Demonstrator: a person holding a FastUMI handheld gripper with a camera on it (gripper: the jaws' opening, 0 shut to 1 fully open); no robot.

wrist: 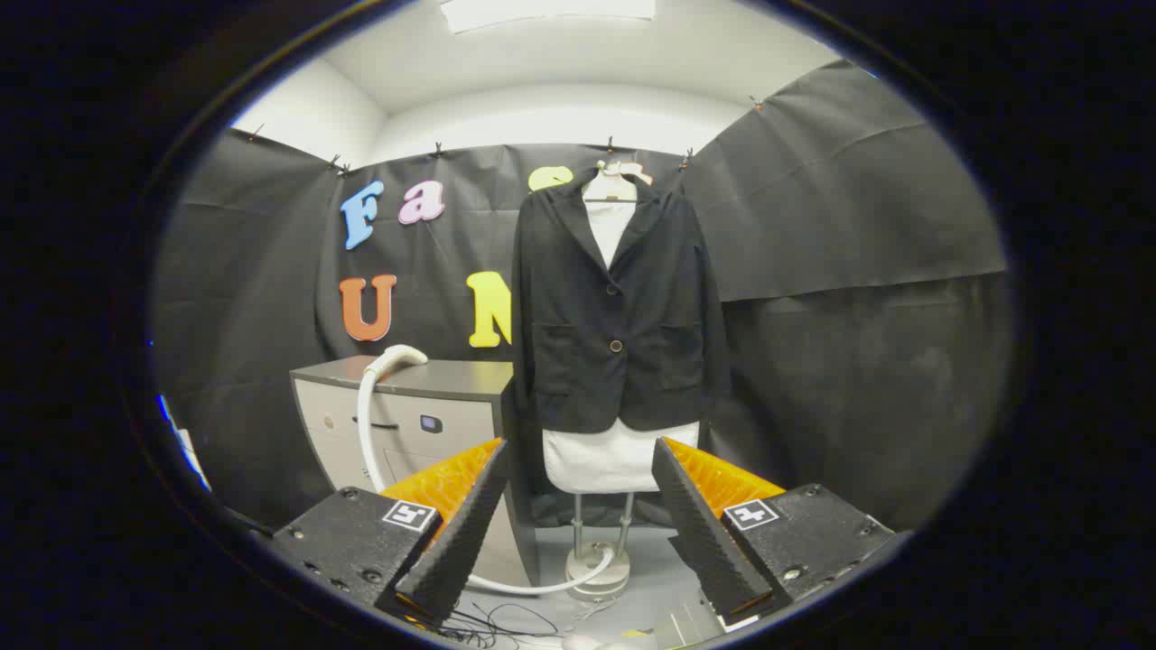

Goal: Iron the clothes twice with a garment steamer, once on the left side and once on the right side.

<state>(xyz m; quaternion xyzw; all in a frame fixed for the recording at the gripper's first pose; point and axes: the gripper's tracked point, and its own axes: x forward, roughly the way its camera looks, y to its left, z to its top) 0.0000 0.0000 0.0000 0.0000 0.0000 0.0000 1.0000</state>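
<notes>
The gripper (578,506) has its fingers spread wide, with nothing between them. Well beyond them hangs a black jacket (619,307) over a white garment (607,459) on a stand (598,569), straight ahead through the gap. The steamer head (396,357) lies on a grey cabinet (424,397) beyond the left finger, apart from the jacket. Its white hose (365,433) drops down the cabinet front and curves along the floor to the stand's base
</notes>
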